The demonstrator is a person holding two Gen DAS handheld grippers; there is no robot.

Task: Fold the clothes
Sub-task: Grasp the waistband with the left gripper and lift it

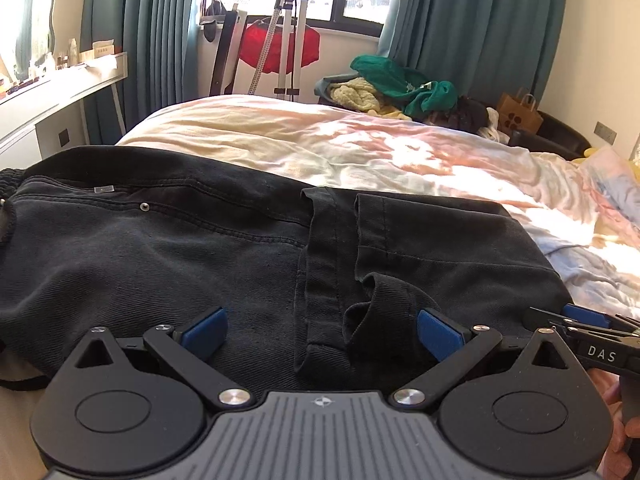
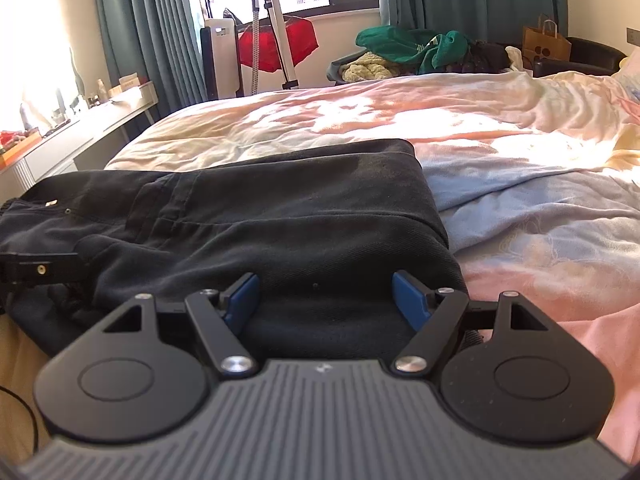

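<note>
A pair of black jeans lies folded on the bed, the leg hems laid over the seat part. My left gripper is open, its blue pads wide apart at the near edge of the jeans, by the curled hem. My right gripper is open too, its pads straddling the near edge of the jeans at their folded right end. The right gripper also shows at the right edge of the left wrist view. The left gripper's body shows at the left of the right wrist view.
The bed carries a rumpled pink, yellow and blue duvet. A pile of clothes with a green garment sits beyond the bed. A white desk stands at the left. A stand with red cloth is by the window.
</note>
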